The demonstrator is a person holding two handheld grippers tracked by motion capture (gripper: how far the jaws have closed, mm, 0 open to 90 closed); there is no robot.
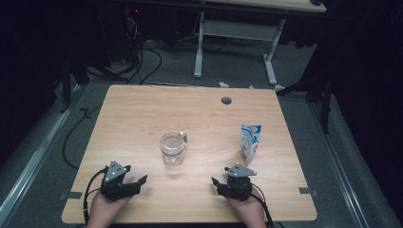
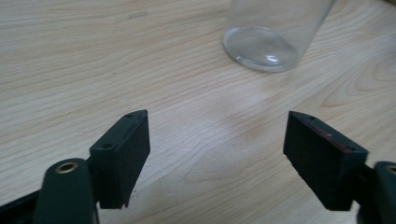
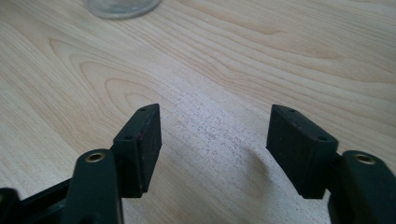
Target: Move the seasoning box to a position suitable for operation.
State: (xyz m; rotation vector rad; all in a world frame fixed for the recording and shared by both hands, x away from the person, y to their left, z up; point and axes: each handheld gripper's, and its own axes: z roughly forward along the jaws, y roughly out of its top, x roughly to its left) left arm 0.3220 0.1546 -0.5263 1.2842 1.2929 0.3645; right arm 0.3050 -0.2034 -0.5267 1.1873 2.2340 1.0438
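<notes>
High view: left hand-held gripper (image 1: pixel 134 182) and right hand-held gripper (image 1: pixel 223 184) parked at the worktop's (image 1: pixel 138 118) near edge, both spread and empty; glass mug (image 1: pixel 172 148) upright at centre, milk carton (image 1: pixel 250 141) upright to its right, apart. Left gripper view: jaws wide over bare wood, mug base (image 2: pixel 259 48) far ahead. Right gripper view: jaws wide, mug base (image 3: pixel 122 7) far left. Likely a start pose; next, probably a reach toward carton or mug.
</notes>
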